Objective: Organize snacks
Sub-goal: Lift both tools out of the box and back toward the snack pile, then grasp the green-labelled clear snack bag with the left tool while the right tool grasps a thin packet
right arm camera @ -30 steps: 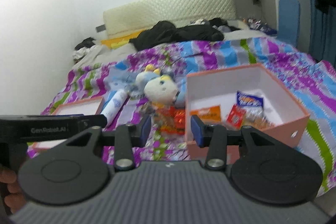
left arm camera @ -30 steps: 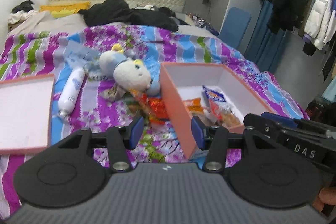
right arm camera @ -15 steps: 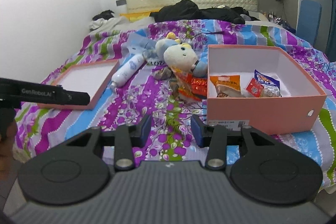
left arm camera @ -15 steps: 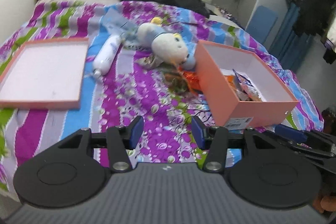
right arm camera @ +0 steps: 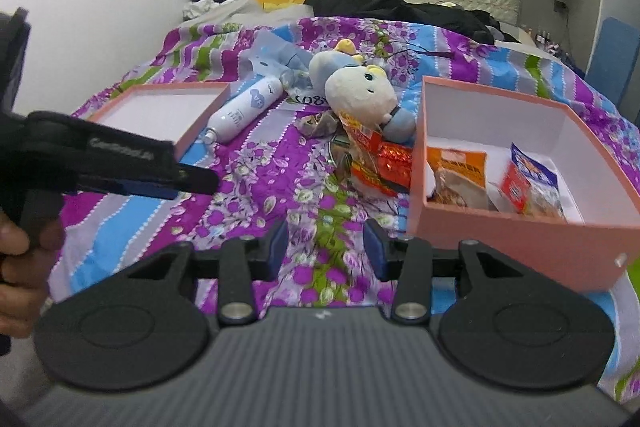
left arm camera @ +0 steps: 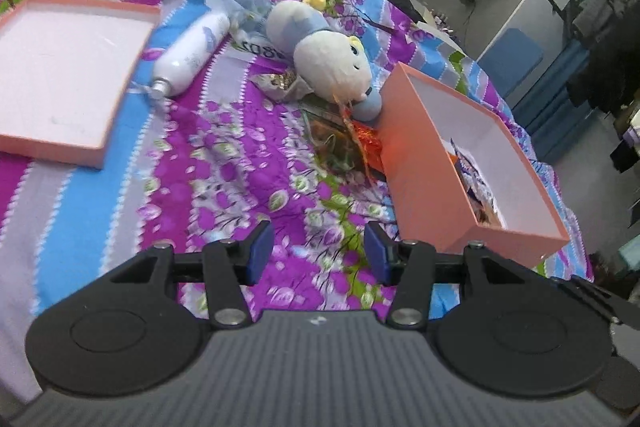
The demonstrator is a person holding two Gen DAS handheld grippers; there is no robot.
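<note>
We are partway through: several packets already sit inside the pink box [right arm camera: 516,223] — an orange one [right arm camera: 460,167] and a red-and-blue one [right arm camera: 530,183] — while a red-and-orange snack pile [right arm camera: 376,161] lies on the bedspread just left of that box, touching the plush toy [right arm camera: 360,93]. The loose wrappers look crinkly and glossy. Both the left gripper [left arm camera: 316,253] and right gripper [right arm camera: 326,247] stand agape, empty.

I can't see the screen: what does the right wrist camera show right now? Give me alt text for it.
An open, empty two-finger tool hovers over a bed with a purple floral cover. On the right an open pink box holds snack packets; more packets lie beside it by a plush toy, a white bottle and the box lid. The other tool enters from the left.
</note>
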